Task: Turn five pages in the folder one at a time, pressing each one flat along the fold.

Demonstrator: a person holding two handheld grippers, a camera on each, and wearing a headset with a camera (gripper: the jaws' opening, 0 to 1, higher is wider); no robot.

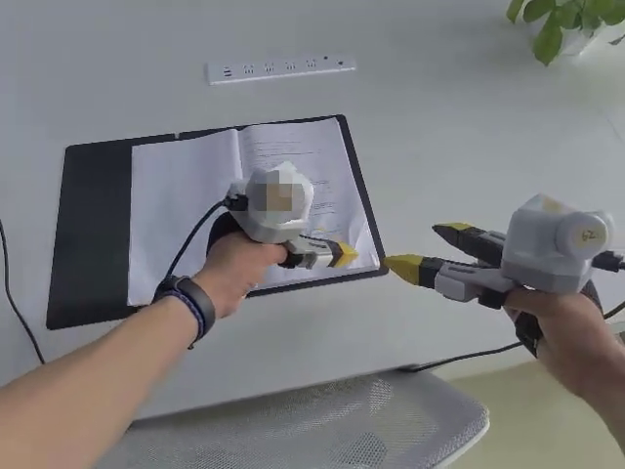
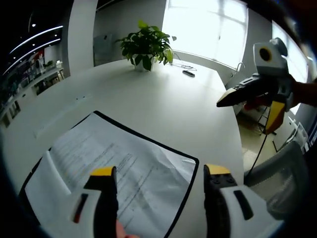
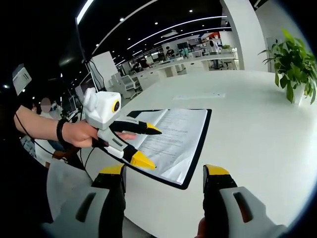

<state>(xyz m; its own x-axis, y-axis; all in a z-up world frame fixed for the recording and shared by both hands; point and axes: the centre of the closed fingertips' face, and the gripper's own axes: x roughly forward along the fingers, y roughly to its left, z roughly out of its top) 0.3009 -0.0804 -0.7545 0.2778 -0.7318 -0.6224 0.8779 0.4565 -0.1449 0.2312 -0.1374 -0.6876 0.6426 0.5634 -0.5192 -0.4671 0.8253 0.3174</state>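
Here, the folder (image 1: 93, 234) lay open on the white table (image 1: 439, 117) in front of me, its fold running away from my body and its printed right-hand page (image 1: 303, 166) facing up. My left gripper (image 1: 337, 254) hung over that page's near outer corner, fingers spread apart and holding nothing; whether they touched the paper, I could not tell. My right gripper (image 1: 422, 246) sat just beyond the folder's right edge, over bare table, pointed inward at the same corner, fingers likewise parted and empty. The paper at the corner looked slightly rumpled and lifted. By my reckoning a page turn was about to begin. The free edge lay under the left fingers and just to the left of the right ones, so the left was nearer, though the right faced the edge head-on. The sheet would have to swing leftward over the fold, then be pressed along that line. A power strip (image 1: 280, 67) and a potted plant (image 1: 562, 24) stood well beyond the folder.
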